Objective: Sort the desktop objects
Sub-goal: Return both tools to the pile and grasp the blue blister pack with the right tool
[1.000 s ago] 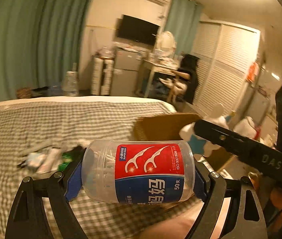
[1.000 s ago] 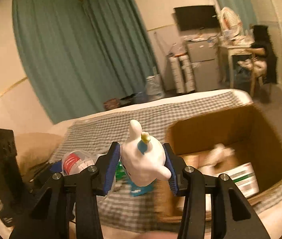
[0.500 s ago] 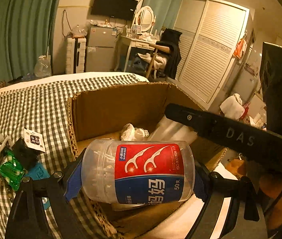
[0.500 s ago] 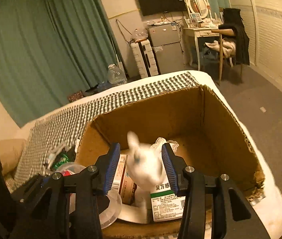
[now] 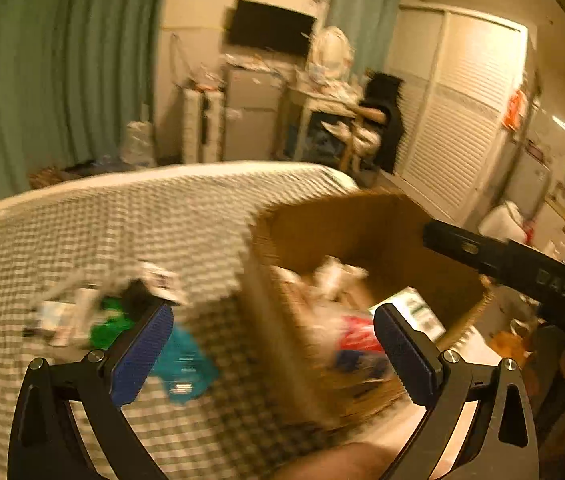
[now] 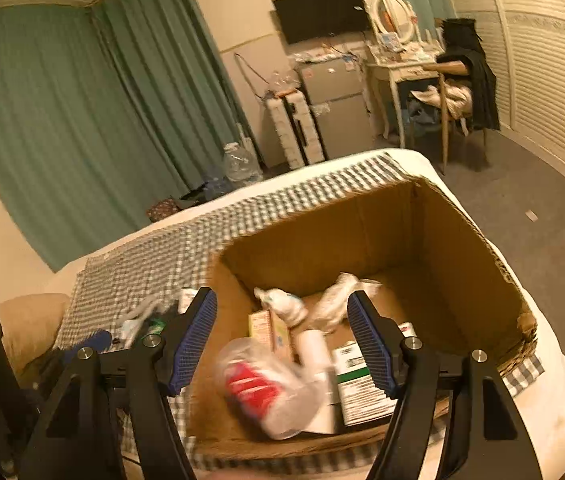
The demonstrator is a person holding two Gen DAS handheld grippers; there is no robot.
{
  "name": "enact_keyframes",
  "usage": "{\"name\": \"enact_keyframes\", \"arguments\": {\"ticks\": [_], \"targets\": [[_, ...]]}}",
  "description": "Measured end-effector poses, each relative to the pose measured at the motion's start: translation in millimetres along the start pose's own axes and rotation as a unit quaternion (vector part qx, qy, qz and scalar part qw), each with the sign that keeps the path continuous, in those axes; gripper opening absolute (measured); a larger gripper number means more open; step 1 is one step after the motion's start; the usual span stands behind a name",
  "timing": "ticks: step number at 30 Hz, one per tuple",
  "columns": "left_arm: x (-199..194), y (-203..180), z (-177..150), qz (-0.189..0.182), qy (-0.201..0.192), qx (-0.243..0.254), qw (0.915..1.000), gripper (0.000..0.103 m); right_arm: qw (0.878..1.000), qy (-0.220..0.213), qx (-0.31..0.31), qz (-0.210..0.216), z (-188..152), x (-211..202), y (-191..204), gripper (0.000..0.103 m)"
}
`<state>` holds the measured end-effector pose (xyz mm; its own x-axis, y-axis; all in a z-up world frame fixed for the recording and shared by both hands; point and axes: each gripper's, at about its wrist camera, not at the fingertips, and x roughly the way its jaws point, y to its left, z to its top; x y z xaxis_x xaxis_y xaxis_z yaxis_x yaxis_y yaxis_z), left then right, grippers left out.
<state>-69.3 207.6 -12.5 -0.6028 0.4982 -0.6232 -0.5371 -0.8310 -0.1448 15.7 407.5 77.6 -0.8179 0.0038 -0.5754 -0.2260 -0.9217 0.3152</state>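
On the left of my left wrist view I see a blurred heap of small items (image 5: 94, 312) lying on the checked bedspread (image 5: 82, 232), with a teal packet (image 5: 182, 360) just beside it, nearer to me. My left gripper (image 5: 272, 356) has its jaws spread wide, and they have just been opening further; nothing sits between the blue pads (image 5: 142, 354). Right of the heap stands the cardboard box (image 5: 362, 224), open at the top, resting on the bed. Inside it I make out a red and blue smear, the floss jar (image 5: 356, 340), lying loose on the box floor, clear of both pads. The black finger of the other gripper crosses the far right of this view.

In my right wrist view the same heap (image 6: 142, 320) lies left of the box (image 6: 462, 260). My right gripper (image 6: 282, 344) is released as well, its jaws having just been opening, with nothing pressed between them. Below and between the pads, inside the box, the jar (image 6: 270, 388) lies tilted and blurred near the front wall. Behind it stand a small carton (image 6: 270, 328) and the white toy (image 6: 286, 304), with a crumpled white thing (image 6: 338, 296) just right of it. A green-striped medicine box (image 6: 358, 384) lies flat to the right of the jar.
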Motion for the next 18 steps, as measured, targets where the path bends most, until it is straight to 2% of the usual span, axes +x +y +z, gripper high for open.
{"name": "enact_keyframes", "arguments": {"ticks": [5,7,12,15,18], "targets": [[-36.6,81.0,-8.3,0.083,-0.026,-0.022,0.996,0.103,0.998,-0.006,-0.034,0.044,-13.8,1.6,53.8,0.069],[-44.3,117.6,-20.5,0.135,-0.028,-0.04,0.9896,0.103,0.997,0.001,-0.047,0.058,-23.3,12.2,74.8,0.069],[-42.9,180.1,-56.1,0.202,-0.017,-0.076,0.9762,0.103,0.993,0.037,-0.085,0.071,-56.2,54.1,123.9,0.069],[-29.1,201.6,-77.6,0.219,-0.002,-0.095,0.971,0.103,0.989,0.063,-0.115,0.062,-78.9,81.2,140.4,0.069],[-16.5,209.6,-92.9,0.217,0.0,-0.105,0.9705,0.103,0.984,0.095,-0.142,0.042,-100.2,109.4,146.2,0.069]]}}
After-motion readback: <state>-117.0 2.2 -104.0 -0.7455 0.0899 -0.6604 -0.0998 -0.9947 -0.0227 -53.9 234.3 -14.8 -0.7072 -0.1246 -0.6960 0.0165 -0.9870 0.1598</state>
